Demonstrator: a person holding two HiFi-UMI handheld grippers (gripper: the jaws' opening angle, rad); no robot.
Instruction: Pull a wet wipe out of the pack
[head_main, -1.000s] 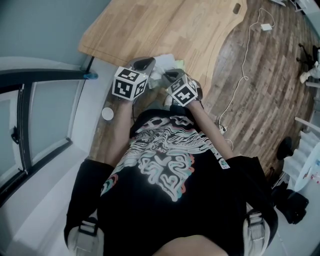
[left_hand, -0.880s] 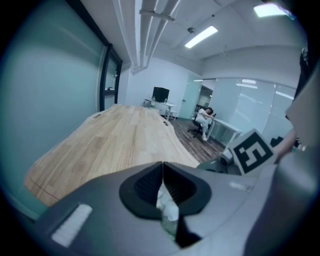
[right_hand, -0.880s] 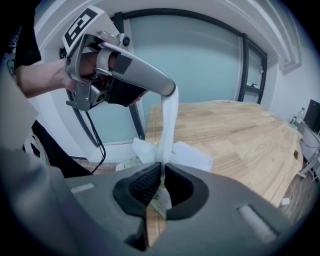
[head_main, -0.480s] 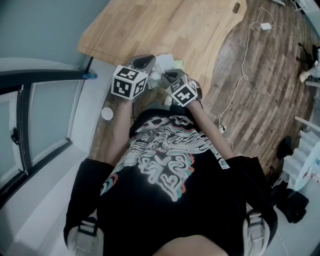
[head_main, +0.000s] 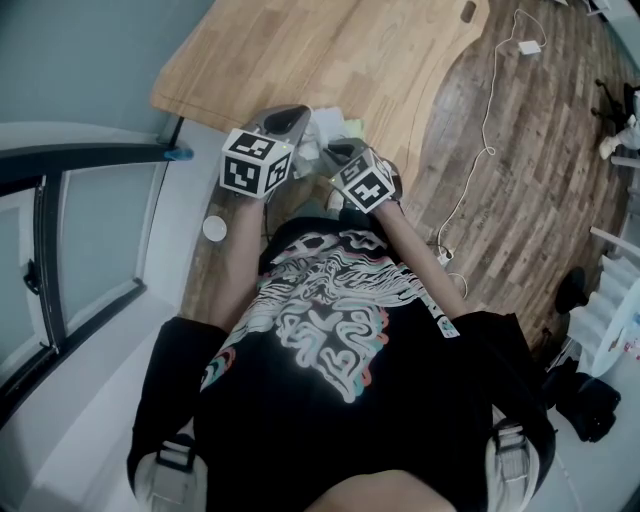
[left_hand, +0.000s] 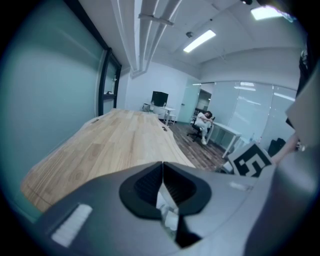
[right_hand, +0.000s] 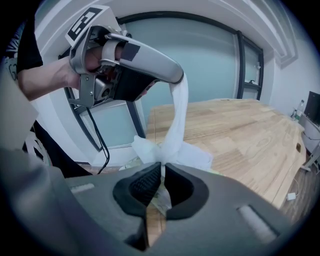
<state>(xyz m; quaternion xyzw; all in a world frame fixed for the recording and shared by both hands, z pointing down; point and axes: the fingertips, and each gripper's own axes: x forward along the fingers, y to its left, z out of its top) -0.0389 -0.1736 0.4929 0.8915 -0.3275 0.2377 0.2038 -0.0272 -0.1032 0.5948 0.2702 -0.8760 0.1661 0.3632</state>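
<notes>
The wet wipe (right_hand: 176, 114) is a thin, limp, damp sheet: very light, with no stiffness of its own, likely to stretch into a rope under pull and to tear or slip if only a corner is pinched. It is best held in a gathered bunch close to where it leaves the pack. The pack (head_main: 354, 127) is soft film and also light, so it would lift with the sheet unless pinned.

The left tool (right_hand: 179, 77) is clenched on the upper end of the wipe. The right tool (right_hand: 162, 172) is clamped on the pack's top where the sheet comes out. The wipe runs taut from the right tool's jaws up toward 12 o'clock to the left tool, with a crumpled white fold bunched at the pack. All of this sits at the near edge of the tabletop (right_hand: 240, 130).

Only the right gripper view shows the stretched strip and both ends of it. The left gripper view shows the left tool's jaws pressed together with a scrap of white wipe below them, and the long tabletop beyond at 12 o'clock. It shows neither the pack nor the strip. The head view shows both tools close together with white wipe between them, but not the grips.
</notes>
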